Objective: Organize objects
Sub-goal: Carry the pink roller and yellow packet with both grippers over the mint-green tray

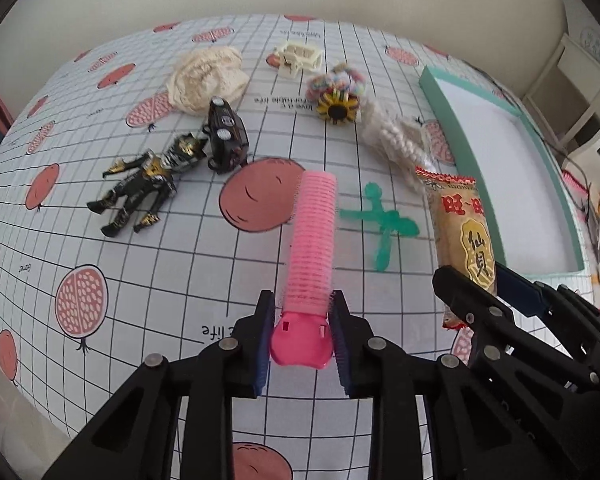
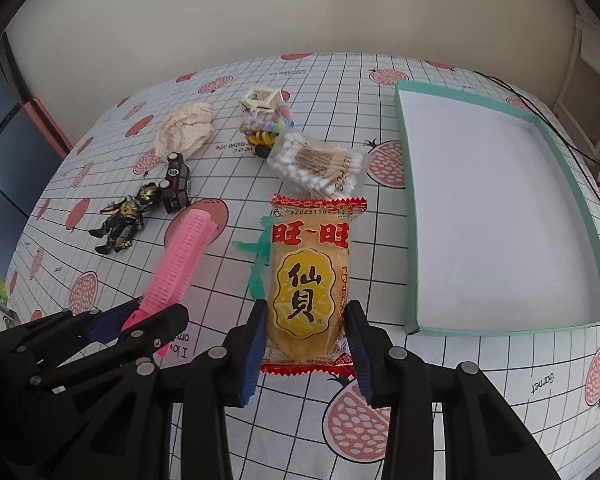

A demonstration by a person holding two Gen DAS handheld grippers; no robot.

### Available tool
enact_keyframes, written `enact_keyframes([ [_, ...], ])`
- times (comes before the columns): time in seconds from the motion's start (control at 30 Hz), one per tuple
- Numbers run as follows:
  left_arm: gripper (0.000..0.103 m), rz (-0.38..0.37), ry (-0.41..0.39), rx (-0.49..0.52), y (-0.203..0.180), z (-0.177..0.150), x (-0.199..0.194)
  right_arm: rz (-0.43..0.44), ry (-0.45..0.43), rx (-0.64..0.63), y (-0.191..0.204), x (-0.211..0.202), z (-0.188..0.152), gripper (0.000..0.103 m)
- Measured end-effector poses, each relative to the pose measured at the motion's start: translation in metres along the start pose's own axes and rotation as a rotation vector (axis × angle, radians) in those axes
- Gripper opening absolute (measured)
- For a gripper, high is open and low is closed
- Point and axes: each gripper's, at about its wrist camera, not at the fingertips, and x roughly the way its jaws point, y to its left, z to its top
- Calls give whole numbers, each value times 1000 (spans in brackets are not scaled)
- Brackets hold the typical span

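The left gripper [image 1: 302, 334] is clamped on the solid base of a pink hair roller [image 1: 312, 240], which juts forward above the tablecloth [image 1: 160, 280]. Beside it, the right gripper [image 2: 305, 340] pinches the lower half of a rice cracker packet [image 2: 310, 284] (red crimped ends, yellow label), lifted over a green plastic dragonfly toy [image 1: 380, 220]. Just right of the packet lies the teal-rimmed box lid [image 2: 410, 240], its white inside bare. Farther out, a bag of cotton swabs [image 2: 320, 164] sits near the lid's far corner, with a black-and-gold action figure [image 1: 144, 188] touching a dark toy car [image 1: 226, 136] to the left. Beyond those rest a sunflower-shaped hair clip [image 1: 337, 108], pastel hair tie [image 1: 336, 80], crumpled cream cloth [image 1: 208, 76] and a cream plastic toy [image 1: 298, 56].
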Motion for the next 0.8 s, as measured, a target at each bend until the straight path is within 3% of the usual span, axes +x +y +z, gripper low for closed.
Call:
enact_keyframes([
  [0.13,28,5,-82,-14,5,12,-17,10,-40,33,-6,-14,4,41],
  [0.23,28,10,-124,-8,1,2,-33,10,-47,61,-15,-19,5,41],
  [0.6,28,-13,-173,11,-31,0,-47,-41,-97,192,-76,-37,3,41],
  [0.8,28,-61,-194,8,-59,2,-49,-76,-118,244,-106,-43,0,41],
])
